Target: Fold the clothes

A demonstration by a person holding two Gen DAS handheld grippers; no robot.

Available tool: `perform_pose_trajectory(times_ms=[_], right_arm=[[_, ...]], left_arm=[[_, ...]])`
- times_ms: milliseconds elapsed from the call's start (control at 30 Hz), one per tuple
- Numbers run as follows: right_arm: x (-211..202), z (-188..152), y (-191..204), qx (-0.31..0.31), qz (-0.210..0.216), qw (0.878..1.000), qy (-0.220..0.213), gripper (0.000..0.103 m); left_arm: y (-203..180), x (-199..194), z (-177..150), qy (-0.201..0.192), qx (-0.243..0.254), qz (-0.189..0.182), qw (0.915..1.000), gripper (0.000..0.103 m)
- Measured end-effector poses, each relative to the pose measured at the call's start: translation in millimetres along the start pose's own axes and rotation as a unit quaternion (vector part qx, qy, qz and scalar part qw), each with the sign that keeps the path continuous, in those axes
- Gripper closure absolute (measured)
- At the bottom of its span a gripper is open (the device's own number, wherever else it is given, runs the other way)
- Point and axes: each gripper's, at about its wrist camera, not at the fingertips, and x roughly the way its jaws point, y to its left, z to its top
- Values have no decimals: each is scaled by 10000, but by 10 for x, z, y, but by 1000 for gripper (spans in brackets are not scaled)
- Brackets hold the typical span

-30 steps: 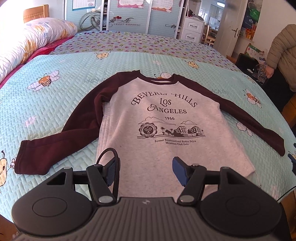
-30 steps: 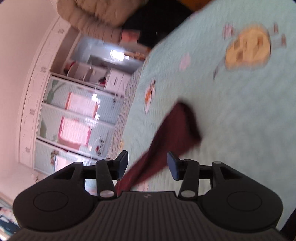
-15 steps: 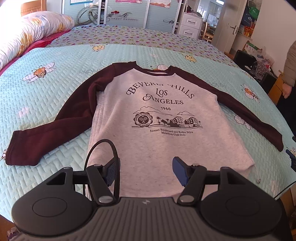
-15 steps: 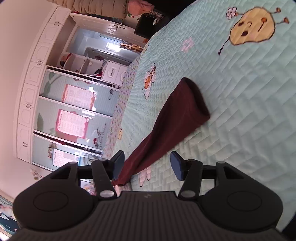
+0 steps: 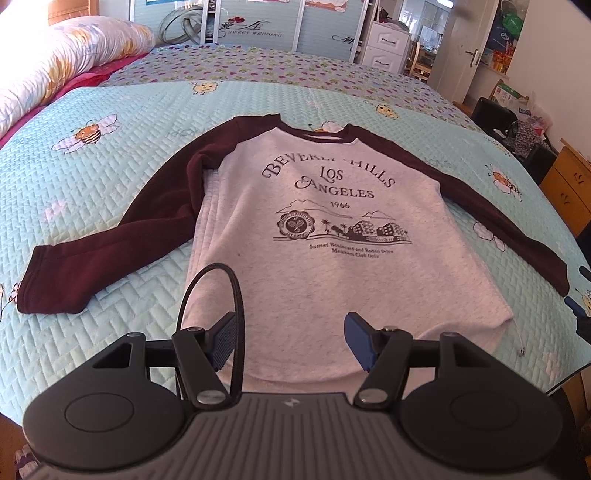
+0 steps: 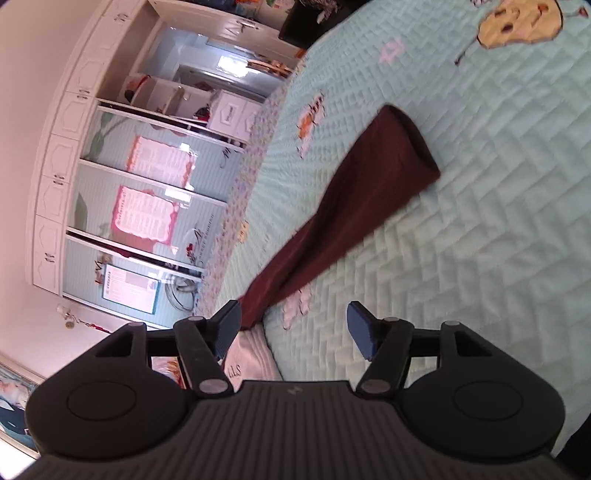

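A grey sweatshirt (image 5: 332, 258) with dark maroon sleeves lies flat, print up, on a turquoise quilted bedspread (image 5: 110, 184). Its left sleeve (image 5: 110, 258) bends toward the near left and its right sleeve (image 5: 517, 236) runs out to the right. My left gripper (image 5: 291, 332) hovers open over the hem with nothing between its fingers. In the right wrist view the right sleeve (image 6: 351, 214) lies on the bedspread (image 6: 480, 240), its cuff (image 6: 413, 147) far ahead. My right gripper (image 6: 291, 325) has its jaws opening. The sleeve passes beside the left finger and neither pad presses it.
A floral duvet (image 5: 55, 66) is piled at the bed's far left. Wardrobe doors (image 5: 258, 22) and white drawers (image 5: 384, 48) stand behind the bed. A wooden cabinet (image 5: 569, 184) and a dark bag (image 5: 495, 114) sit to the right. A black cable loop (image 5: 210, 295) hangs by my left finger.
The right gripper's jaws have spread wider and it has drawn back along the sleeve, which rests on the bed. The person at the right has left both views.
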Motion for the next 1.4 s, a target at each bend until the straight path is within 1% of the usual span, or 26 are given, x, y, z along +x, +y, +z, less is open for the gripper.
perform_pose_trajectory(times_ms=[67,100,200,300,333,400,433,500,533,567,600,667,767,833,967,1067,1167,1300,1367,1400], right_arm=[[58,-45,-32,156,-27,9998,99,38],[93,-91,-25,176,25,9996,212,38],[219,-304,106,-100,112,9968,780,38],[321,-551,219,-377,172,9899,1357,38],[331,-638,268,-534,159,9867,1528,38],[296,-828,416,-1050,134,9783,1782,38],[249,-939,522,-1486,95,9724,1797,38],[154,-1160,734,-2348,16,9549,1816,38],[106,-1274,842,-2794,-40,9429,1813,38],[59,-1414,964,-3428,-252,9230,1732,38],[41,-1570,1058,-4072,-517,8974,1618,38],[32,-1870,1198,-5204,-949,8365,1430,38],[117,-2189,1199,-6247,-1233,7568,1478,38],[161,-2321,1189,-6545,-1166,7308,1547,38],[221,-2604,1258,-7052,-947,6863,1508,38],[271,-2839,1338,-7384,-708,6529,1532,38],[358,-3062,1365,-7638,-579,6232,1577,38],[442,-3301,1350,-8034,-514,5758,1430,38],[465,-3362,1362,-8145,-460,5629,1325,38],[483,-3380,1365,-8178,-446,5599,1252,38]], left_arm=[[12,24,-15,49,-25,10,10000,37],[17,36,-22,75,-35,13,10000,37],[-7,52,-55,123,9,28,9999,37],[-18,30,-116,135,148,100,9997,37],[-18,19,-140,136,203,142,9996,37],[-32,0,-204,106,402,327,9986,37],[-48,-6,-245,83,547,467,9974,37],[-91,-10,-336,35,882,793,9929,37],[-111,-5,-380,17,1036,952,9901,37],[-126,7,-419,13,1155,1078,9874,37],[-138,21,-454,14,1256,1181,9850,37],[-142,36,-512,18,1356,1262,9827,37],[-118,51,-569,46,1387,1256,9823,37],[-96,65,-626,73,1462,1315,9804,37],[-24,81,-737,120,1552,1478,9767,37],[75,78,-776,164,1442,1535,9774,37],[159,112,-784,247,1367,1578,9777,37],[214,155,-790,297,1342,1624,9771,37],[248,153,-781,306,1255,1557,9793,37],[260,140,-773,301,1181,1438,9821,37]])
